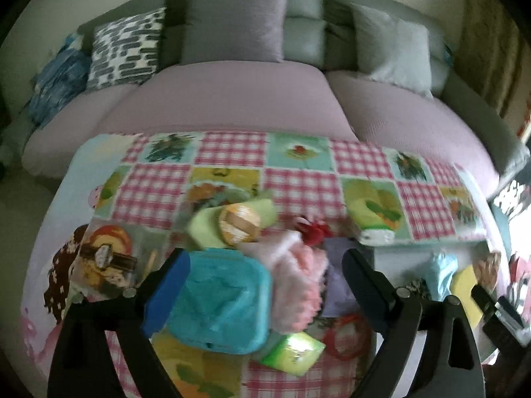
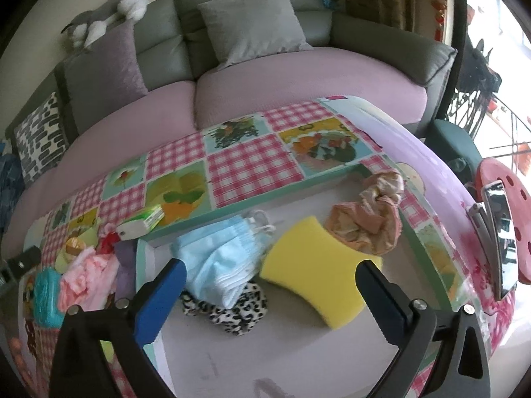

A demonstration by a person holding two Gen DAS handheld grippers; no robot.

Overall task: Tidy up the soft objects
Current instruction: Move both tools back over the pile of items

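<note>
L gripper (image 1: 262,285) spread w/ teal pouch (image 1: 217,301) between fingers. Only R view shows leopard cloth (image 2: 229,308) beneath spread R gripper (image 2: 268,285), yellow sponge (image 2: 308,265) ahead.

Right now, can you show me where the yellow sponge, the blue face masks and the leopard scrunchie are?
yellow sponge (image 2: 318,275): right wrist view, middle of its top face.
blue face masks (image 2: 222,258): right wrist view, centre of the pleated stack.
leopard scrunchie (image 2: 232,311): right wrist view, its spotted fabric below the masks.
</note>
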